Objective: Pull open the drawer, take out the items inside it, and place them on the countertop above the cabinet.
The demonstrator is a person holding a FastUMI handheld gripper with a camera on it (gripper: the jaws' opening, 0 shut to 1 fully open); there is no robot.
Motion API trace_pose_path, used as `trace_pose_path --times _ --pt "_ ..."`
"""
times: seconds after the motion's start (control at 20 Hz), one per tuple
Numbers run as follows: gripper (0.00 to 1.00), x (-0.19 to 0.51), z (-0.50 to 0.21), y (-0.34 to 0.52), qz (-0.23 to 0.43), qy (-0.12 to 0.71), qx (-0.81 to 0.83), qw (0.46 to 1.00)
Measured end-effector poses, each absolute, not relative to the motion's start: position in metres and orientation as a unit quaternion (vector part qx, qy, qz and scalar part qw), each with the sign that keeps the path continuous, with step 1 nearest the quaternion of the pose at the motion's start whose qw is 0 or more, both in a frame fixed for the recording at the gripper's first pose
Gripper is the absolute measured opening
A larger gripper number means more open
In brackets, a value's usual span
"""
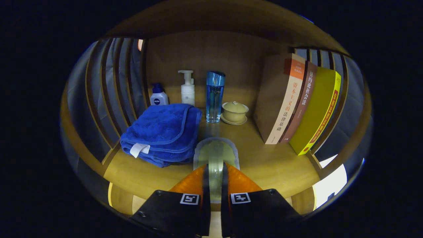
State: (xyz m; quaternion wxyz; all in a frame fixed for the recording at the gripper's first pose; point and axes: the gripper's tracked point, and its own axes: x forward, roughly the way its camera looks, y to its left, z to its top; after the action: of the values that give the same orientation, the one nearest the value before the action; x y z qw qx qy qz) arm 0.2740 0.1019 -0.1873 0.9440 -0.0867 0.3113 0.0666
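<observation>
My gripper (215,168) is shut on a clear, pale-green item (215,153) with a rounded outline. Both orange fingers (192,181) press its sides, and its far end sticks out just ahead of the fingertips. The item hangs over the front middle of the wooden countertop (274,165); I cannot tell whether it touches the wood. The drawer is hidden below the fingers.
A folded blue towel (162,132) lies just left of the item. Beyond it stand a small white-and-blue bottle (159,96), a white pump bottle (187,88), a tall blue glass bottle (214,96) and a lidded tea bowl (234,111). Three books (297,105) lean at the right. Slatted sides enclose the shelf.
</observation>
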Motion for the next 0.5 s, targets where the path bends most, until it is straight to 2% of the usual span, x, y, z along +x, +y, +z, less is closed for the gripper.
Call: trace_pose_path --times 0.25,0.4,0.5 --pt "0.28 0.2756 -0.1937 0.1032 0.069 0.313 -0.093 0.942" --pt "0.36 0.2753 -0.1962 0.1026 0.070 0.309 -0.100 0.943" --pt "0.35 0.2720 -0.1961 0.1091 0.081 0.305 -0.103 0.943"
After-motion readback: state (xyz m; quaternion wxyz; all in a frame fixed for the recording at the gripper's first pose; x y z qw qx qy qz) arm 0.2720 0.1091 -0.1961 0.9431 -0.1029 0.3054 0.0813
